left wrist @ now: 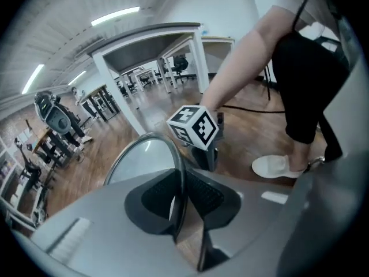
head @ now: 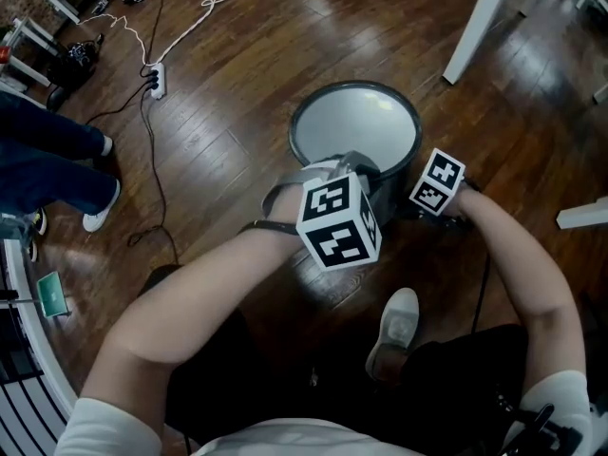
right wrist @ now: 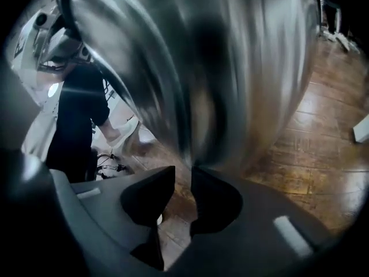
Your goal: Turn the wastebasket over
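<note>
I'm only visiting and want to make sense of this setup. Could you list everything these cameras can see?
wastebasket: one, grey with a pale inside, upright on the floor, open end up
floor: one, dark brown wood planks
power strip: one, white, on the floor, upper left
table leg: one, white, upper right
bystander: one, blue trousers, white shoes, left edge
left gripper: one, grey, jaws closed on the wastebasket's rim
right gripper: one, dark grey, jaws slightly apart by the wastebasket's wall, nothing between them
marker cubes: two, black and white, one on each gripper
arms: two, bare, white sleeves
shoe: one, white, below the wastebasket
</note>
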`<state>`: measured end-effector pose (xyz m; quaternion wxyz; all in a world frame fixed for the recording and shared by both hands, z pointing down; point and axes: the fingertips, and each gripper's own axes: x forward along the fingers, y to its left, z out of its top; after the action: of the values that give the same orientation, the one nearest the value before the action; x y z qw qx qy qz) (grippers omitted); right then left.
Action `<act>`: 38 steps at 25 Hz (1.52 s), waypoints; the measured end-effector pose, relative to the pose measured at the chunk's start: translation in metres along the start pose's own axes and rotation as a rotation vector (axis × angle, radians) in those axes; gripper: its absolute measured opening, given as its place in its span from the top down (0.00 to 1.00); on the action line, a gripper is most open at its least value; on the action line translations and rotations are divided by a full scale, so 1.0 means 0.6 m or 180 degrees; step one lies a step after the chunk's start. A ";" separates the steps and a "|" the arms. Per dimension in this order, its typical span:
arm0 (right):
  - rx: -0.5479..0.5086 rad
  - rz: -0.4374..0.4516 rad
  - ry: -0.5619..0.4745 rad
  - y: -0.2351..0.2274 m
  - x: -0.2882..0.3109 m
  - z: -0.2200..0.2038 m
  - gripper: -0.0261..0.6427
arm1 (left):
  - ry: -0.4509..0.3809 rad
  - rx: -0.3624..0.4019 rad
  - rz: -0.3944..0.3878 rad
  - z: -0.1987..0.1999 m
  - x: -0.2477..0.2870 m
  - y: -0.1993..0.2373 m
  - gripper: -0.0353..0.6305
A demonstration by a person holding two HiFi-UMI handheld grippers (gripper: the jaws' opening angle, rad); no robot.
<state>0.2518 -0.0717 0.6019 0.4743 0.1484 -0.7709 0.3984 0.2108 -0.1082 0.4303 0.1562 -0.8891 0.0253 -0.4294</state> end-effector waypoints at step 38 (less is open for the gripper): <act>-0.0744 -0.1001 -0.1337 0.379 -0.344 0.107 0.72 | -0.0616 -0.0260 -0.0998 -0.035 -0.262 -0.069 0.81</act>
<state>0.1790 -0.0056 0.3037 0.3740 0.2897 -0.8605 0.1889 0.0920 -0.0459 0.3359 0.0528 -0.9250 -0.1113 -0.3596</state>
